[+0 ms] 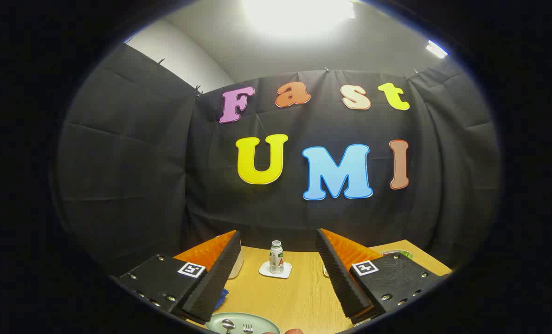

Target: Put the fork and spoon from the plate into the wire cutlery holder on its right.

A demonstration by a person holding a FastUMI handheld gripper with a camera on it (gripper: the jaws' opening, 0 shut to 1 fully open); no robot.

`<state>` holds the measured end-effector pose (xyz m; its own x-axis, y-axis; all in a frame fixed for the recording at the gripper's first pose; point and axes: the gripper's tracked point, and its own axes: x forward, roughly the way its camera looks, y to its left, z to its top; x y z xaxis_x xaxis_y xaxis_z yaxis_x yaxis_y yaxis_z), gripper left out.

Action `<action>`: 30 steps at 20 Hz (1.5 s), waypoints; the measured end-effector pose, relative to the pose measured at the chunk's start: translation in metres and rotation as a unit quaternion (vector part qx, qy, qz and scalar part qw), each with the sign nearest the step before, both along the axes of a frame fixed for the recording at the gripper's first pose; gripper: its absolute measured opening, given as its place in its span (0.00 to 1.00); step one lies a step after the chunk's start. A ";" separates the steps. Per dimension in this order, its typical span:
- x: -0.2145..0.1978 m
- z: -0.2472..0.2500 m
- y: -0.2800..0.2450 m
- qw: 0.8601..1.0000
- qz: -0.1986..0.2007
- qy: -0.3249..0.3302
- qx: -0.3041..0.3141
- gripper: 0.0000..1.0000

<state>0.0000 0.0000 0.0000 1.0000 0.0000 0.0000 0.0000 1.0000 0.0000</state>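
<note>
Spoon (227, 324) and fork (247, 328) lie on the pale plate (262, 319), low between my tool (278, 273) fingers, which are spread wide, holding nothing. Beyond: small bottle (276, 256) on a coaster (275, 270), wooden surface (299, 297), black cloth wall.

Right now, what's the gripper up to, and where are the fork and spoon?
Gripper open, holding nothing. Fork and spoon on the plate, low between the fingers. Bottle on a coaster beyond them.
</note>
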 end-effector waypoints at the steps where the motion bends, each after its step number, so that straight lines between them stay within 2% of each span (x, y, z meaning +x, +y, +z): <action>1: -0.001 0.001 0.001 1.000 -0.001 -0.001 -0.001 0.99; 19: -0.004 -0.008 0.009 1.000 -0.001 0.011 -0.004 0.99; 25: 0.004 -0.061 0.023 0.995 0.027 0.095 -0.015 0.99; 30: 0.007 -0.131 0.041 0.979 0.066 0.194 -0.021 0.98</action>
